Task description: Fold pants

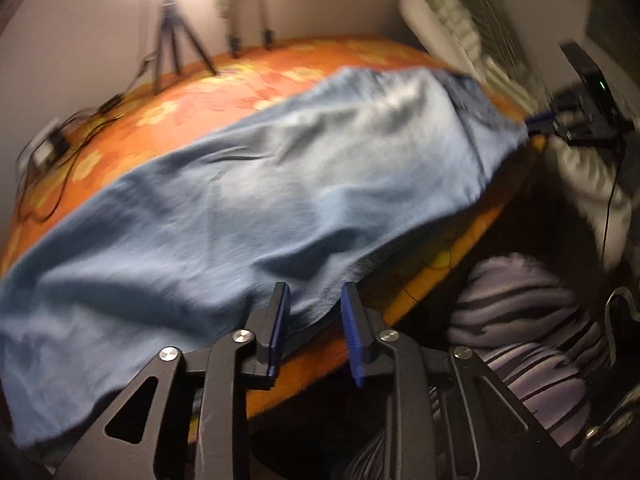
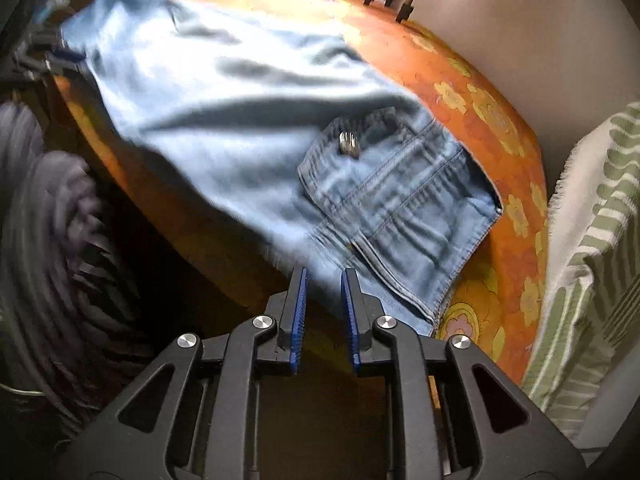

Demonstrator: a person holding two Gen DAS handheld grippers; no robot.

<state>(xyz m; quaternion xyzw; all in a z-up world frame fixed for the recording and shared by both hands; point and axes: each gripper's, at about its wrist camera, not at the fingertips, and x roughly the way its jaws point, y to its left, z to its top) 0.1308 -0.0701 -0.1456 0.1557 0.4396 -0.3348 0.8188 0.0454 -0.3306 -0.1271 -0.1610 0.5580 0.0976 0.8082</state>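
Note:
Light blue jeans (image 1: 256, 184) lie stretched along the near edge of an orange flowered table (image 1: 240, 80). My left gripper (image 1: 314, 300) is open, its blue pads on either side of the jeans' near edge at the leg end. In the right wrist view the jeans (image 2: 248, 112) show their waistband and a back pocket (image 2: 384, 184) with a metal button. My right gripper (image 2: 324, 280) is open, with the waist-end edge of the jeans between its tips. The right gripper also shows far right in the left wrist view (image 1: 540, 122), at the jeans' corner.
Two tripods (image 1: 176, 40) stand at the table's far side, with cables (image 1: 72, 128) and a small device at the left. A green striped cloth (image 2: 588, 248) hangs at the right. A person's striped purple clothing (image 1: 528, 320) is below the table edge.

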